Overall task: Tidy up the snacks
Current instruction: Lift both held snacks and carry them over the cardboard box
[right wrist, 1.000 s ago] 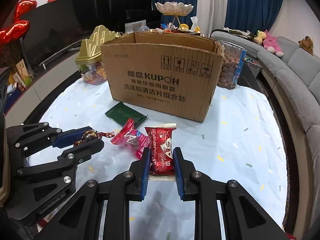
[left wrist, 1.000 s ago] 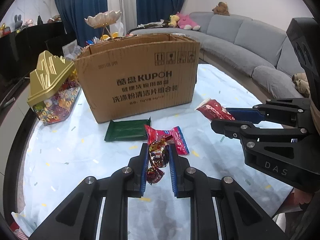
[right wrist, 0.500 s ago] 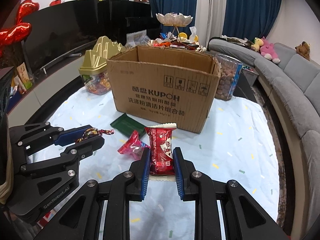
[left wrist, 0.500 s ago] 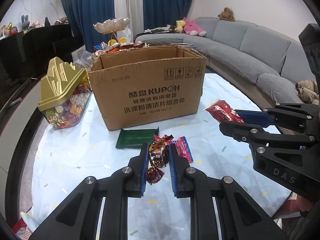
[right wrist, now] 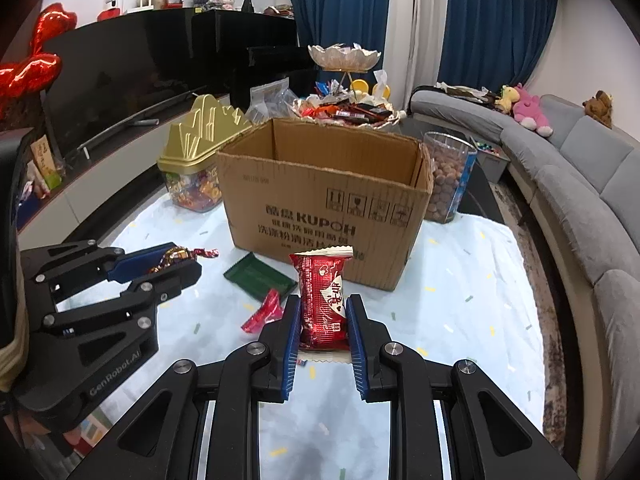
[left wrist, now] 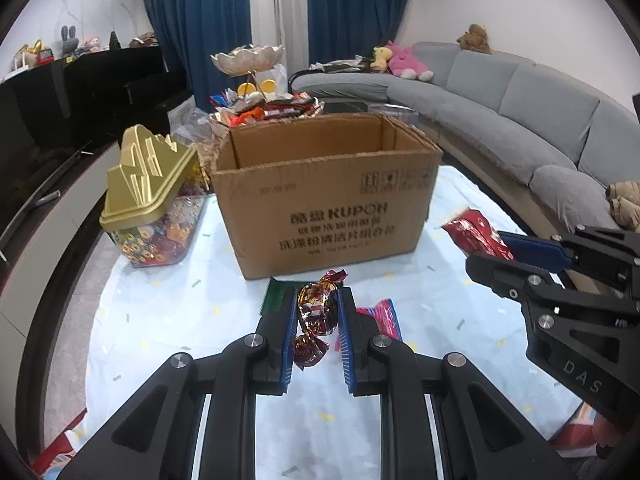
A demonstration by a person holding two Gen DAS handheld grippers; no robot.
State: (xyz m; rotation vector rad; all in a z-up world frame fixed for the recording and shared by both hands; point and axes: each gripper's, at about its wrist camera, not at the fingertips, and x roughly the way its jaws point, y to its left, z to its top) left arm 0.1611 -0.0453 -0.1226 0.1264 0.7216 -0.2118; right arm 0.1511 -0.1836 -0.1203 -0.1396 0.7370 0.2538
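Left gripper clamps a candy; right gripper clamps a red packet. Box at 12 o'clock (open top): clear the near rim before releasing.

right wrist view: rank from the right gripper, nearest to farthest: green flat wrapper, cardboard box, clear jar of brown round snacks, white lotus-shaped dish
1. Green flat wrapper: on the table, ahead and left of the right gripper.
2. Brown cardboard box: straight ahead, behind the wrapper.
3. Clear jar of brown round snacks: behind the box's right corner.
4. White lotus-shaped dish: raised, past the box.
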